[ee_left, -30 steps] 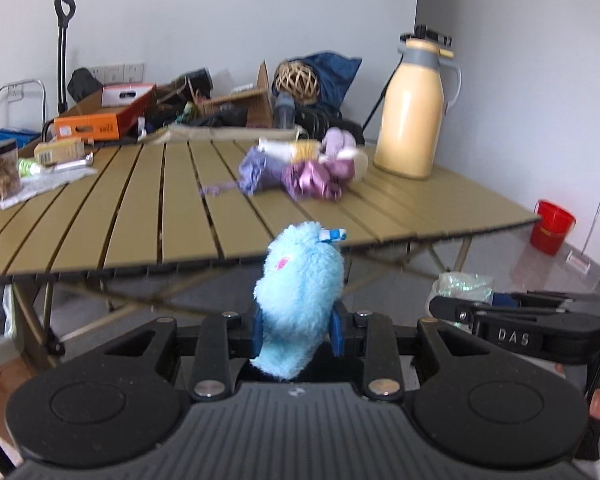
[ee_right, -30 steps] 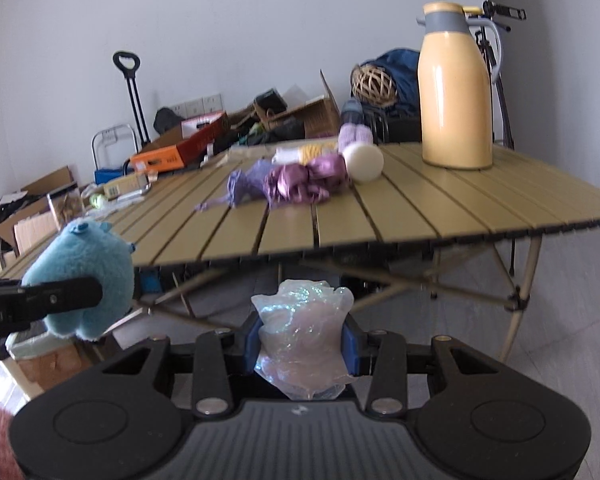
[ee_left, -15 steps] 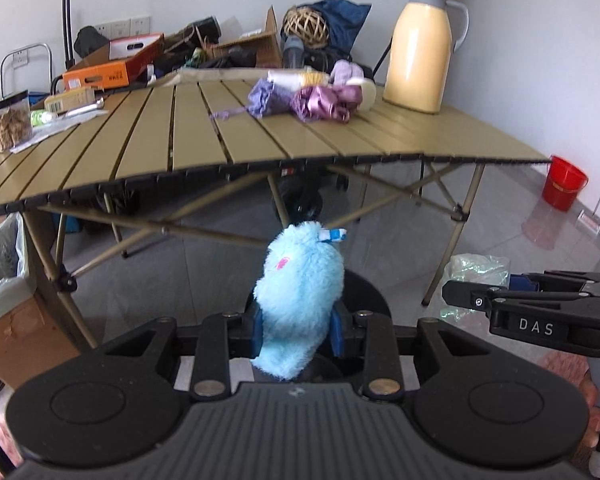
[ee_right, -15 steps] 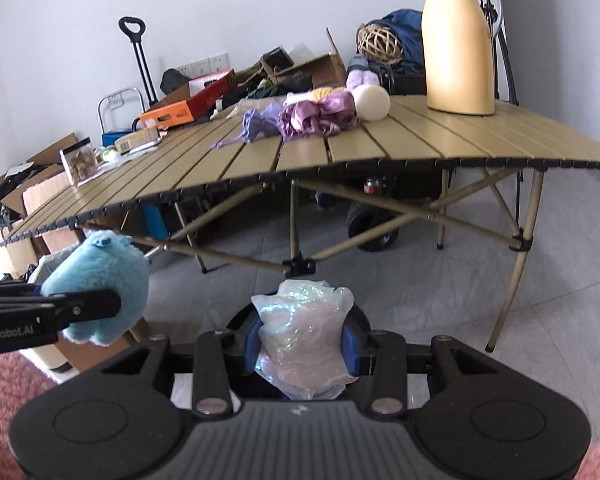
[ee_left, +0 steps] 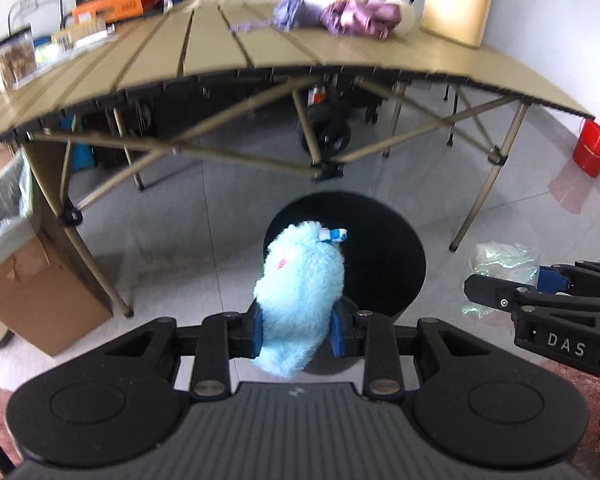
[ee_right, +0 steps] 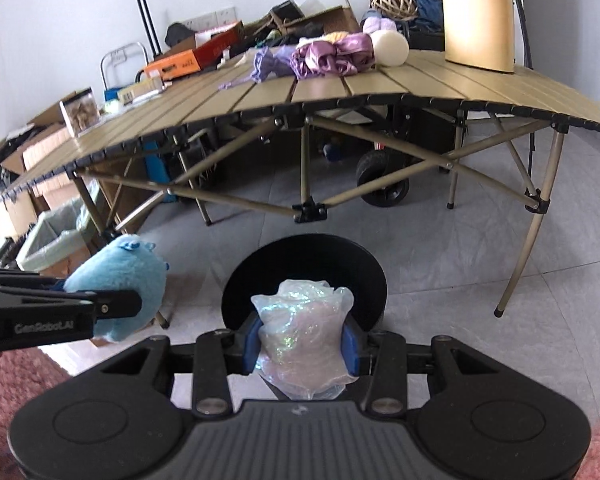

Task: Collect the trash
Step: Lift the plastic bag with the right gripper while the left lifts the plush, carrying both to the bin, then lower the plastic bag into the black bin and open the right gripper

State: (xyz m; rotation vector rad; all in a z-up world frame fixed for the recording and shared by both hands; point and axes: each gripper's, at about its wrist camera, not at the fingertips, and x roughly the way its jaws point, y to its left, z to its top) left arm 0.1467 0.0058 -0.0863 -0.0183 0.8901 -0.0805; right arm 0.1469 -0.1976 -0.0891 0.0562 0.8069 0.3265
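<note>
Clamping soft, light blue plush (ee_left: 300, 296) in left gripper (ee_left: 298, 330) and crinkly plastic bag (ee_right: 306, 332) in right gripper (ee_right: 304, 346); hovering with black bin (ee_right: 304, 276) at twelve o'clock.

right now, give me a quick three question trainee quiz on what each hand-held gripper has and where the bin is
1. What does the left hand-held gripper hold?
2. True or false: the right hand-held gripper is empty.
3. The round black bin stands: A on the slatted tan folding table, B on the floor in front of it, C inside the cardboard box.

Key: 1. a fluffy light blue plush toy; 2. false, it grips a crumpled iridescent plastic bag; 3. B
</note>
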